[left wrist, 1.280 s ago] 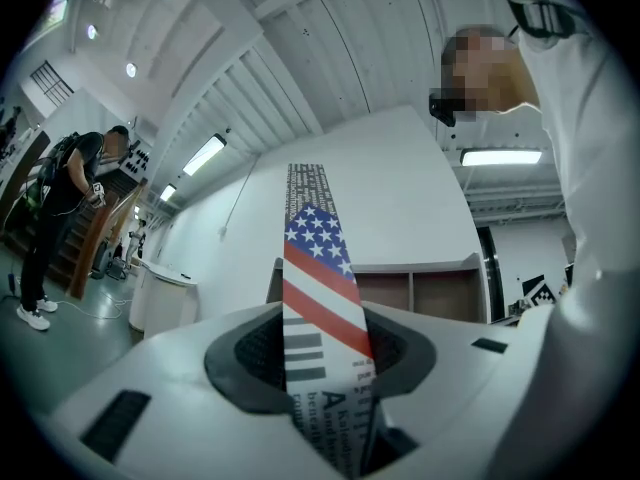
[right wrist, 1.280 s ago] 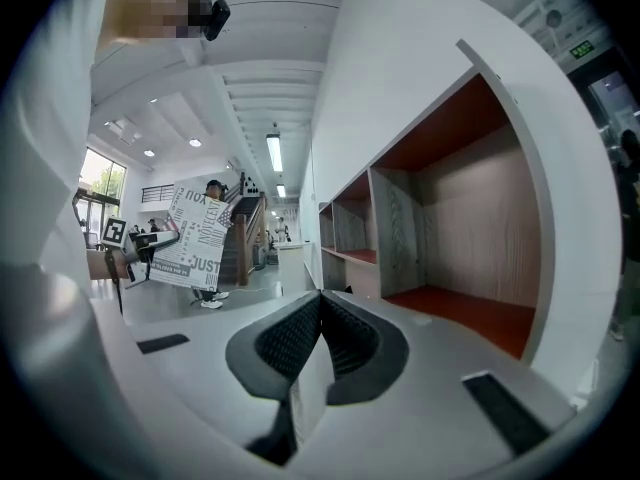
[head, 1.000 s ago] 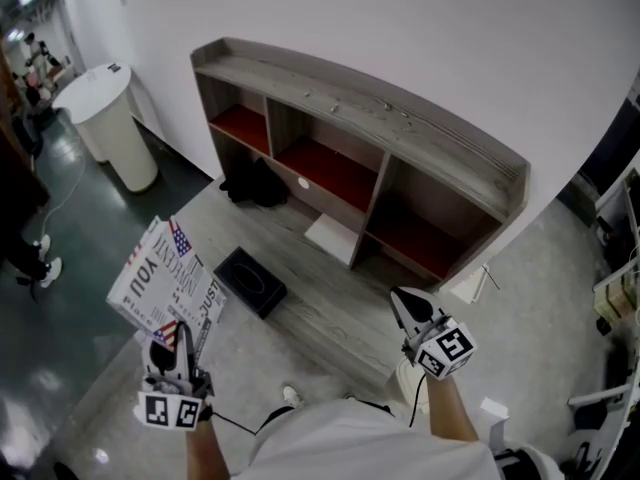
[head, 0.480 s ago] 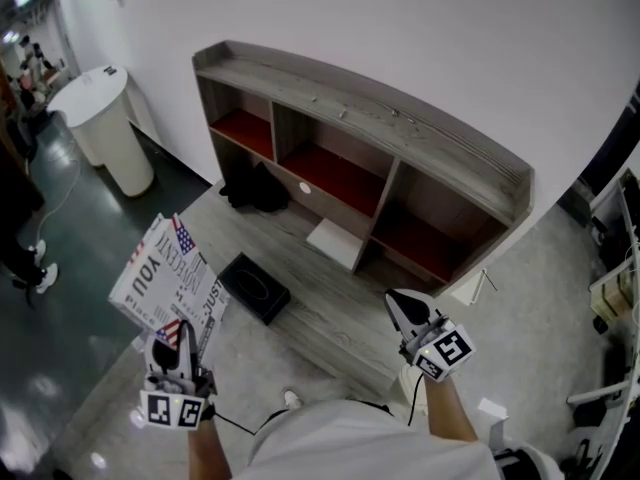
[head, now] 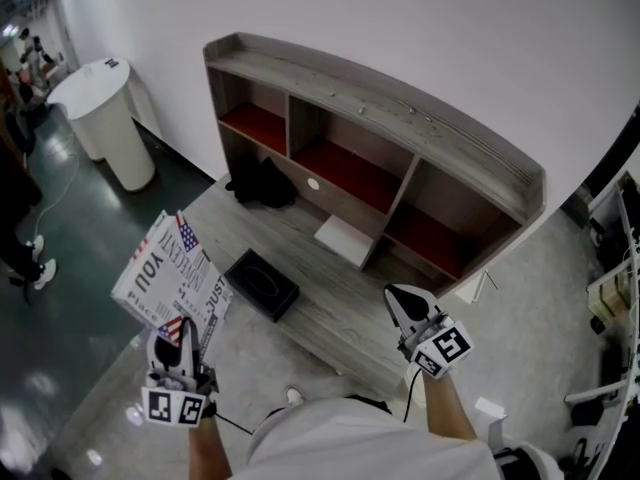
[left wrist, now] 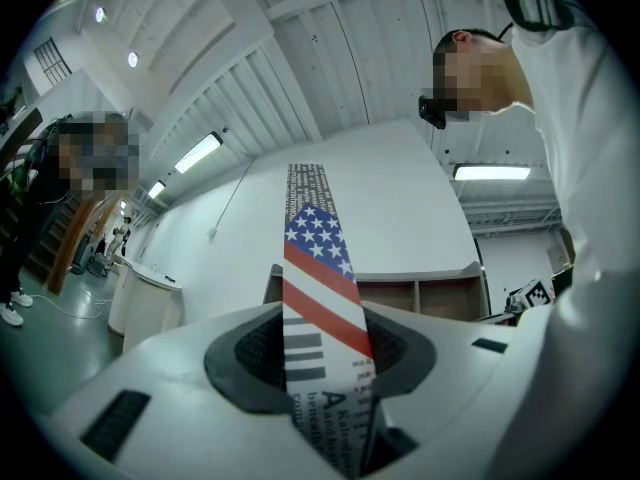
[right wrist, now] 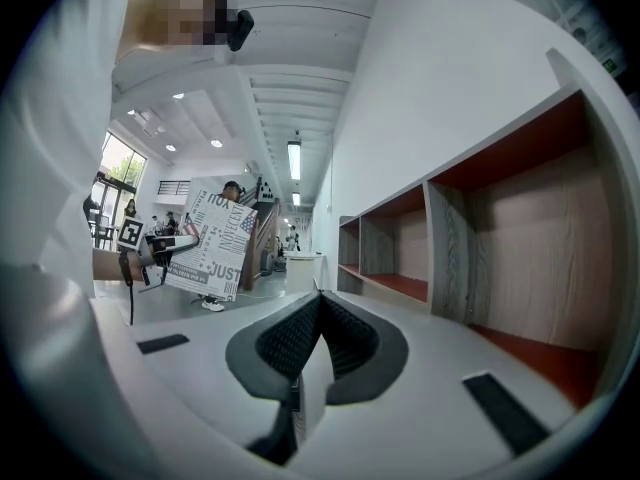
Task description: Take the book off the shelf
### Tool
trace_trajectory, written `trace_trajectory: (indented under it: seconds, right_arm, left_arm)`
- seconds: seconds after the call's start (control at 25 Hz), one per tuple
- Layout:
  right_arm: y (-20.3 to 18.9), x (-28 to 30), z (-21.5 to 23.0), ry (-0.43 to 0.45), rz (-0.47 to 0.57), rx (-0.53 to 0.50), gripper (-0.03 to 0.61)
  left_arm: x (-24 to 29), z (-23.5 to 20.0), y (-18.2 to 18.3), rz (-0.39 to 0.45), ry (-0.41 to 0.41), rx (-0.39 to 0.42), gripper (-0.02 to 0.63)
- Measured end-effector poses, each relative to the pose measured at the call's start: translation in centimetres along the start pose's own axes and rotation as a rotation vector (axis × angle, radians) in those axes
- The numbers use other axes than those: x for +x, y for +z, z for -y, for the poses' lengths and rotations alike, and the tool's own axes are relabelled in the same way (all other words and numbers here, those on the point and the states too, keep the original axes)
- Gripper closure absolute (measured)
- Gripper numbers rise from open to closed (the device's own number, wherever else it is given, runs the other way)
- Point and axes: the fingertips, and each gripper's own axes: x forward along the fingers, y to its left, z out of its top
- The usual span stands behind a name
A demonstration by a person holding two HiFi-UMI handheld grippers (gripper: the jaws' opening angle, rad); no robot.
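The book [head: 172,288], white with black lettering and a stars-and-stripes patch, is held up off the shelf at the lower left, over the floor. My left gripper [head: 186,334] is shut on its lower edge; in the left gripper view the book's spine [left wrist: 318,298] stands upright between the jaws. The grey wooden shelf unit [head: 400,118] with red compartment floors stands against the white wall. My right gripper [head: 402,303] hovers at the bench's front edge, jaws shut with nothing between them. In the right gripper view the book [right wrist: 212,244] shows at the left and the shelf [right wrist: 460,238] at the right.
A low grey wooden bench [head: 330,303] runs before the shelf, carrying a black box [head: 261,283], a dark bag [head: 258,183] and a white sheet [head: 342,239]. A white round stand [head: 106,118] is at the left. A person stands at the far left edge.
The head view has shifted slightly, so the shelf sits a little further right. Both grippers and the held book keep nearly the same places.
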Motion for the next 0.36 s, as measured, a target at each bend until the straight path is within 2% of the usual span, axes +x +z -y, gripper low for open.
trace_trajectory:
  seconds: [0.36]
  right_arm:
    - [-0.52, 0.51, -0.44, -0.001, -0.004, -0.002, 0.555]
  left_arm:
    - [-0.19, -0.47, -0.48, 0.001, 0.0, -0.014, 0.453]
